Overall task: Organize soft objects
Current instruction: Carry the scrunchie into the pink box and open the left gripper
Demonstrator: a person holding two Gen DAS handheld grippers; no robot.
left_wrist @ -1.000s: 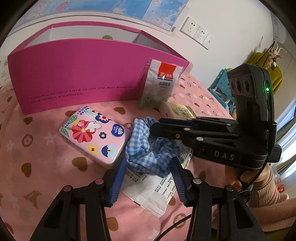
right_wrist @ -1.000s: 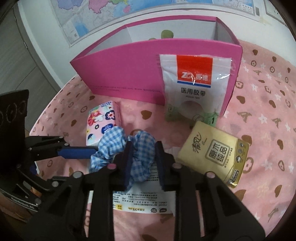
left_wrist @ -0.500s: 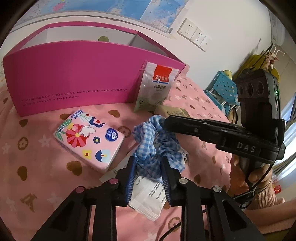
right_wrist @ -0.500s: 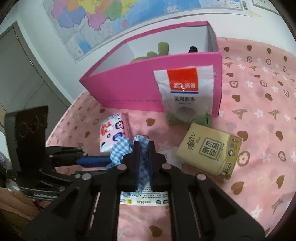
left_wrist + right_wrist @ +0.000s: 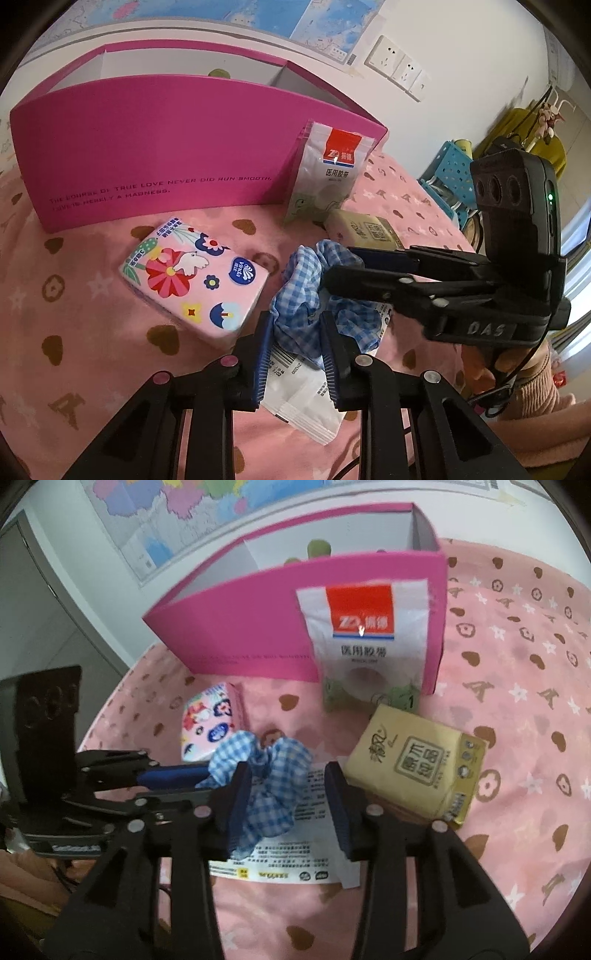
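Judging progress: early-to-mid, I'd say. A pink open-top cardboard box (image 5: 155, 155) w/ white dividers stands toward the far edge of the pink heart-print blanket (image 5: 74, 295); something green (image 5: 318, 547) peeks over its front wall, so at least one item seems stowed, tho what it is I can't tell. Left out on the blanket: floral pink tissue pack (image 5: 192, 284) in front of the box, white-and-red medical tape pouch (image 5: 364, 642) leaning on the box's front wall nr its right corner, tan-gold tissue pack (image 5: 417, 768) just in front of that, flat white printed sachet (image 5: 288, 849) nearest the cams, and the blue-and-white gingham fabric scrunchie (image 5: 314, 299) on top of the sachet.

Scrunchie = item in hand. Left gripper (image 5: 295, 354) is closed on its near end; blue pads pinch the bunched cloth, jaws nearly together. Right gripper (image 5: 288, 805) has just been opening: jaws now stand partly apart w/ the scrunchie's other end between them. Cloth lies against the left pad in the right wrist view, well clear of the other pad, so no squeeze from that side. Looks like a hand-over, right to left.

Scrunchie sits mid-blanket, between floral pack and tan pack, well short of the box. Remaining, by my read: carry scrunchie to a box compartment, then the tissue packs, pouch, sachet. Risk: limp cloth may snag the right pad as it backs off.
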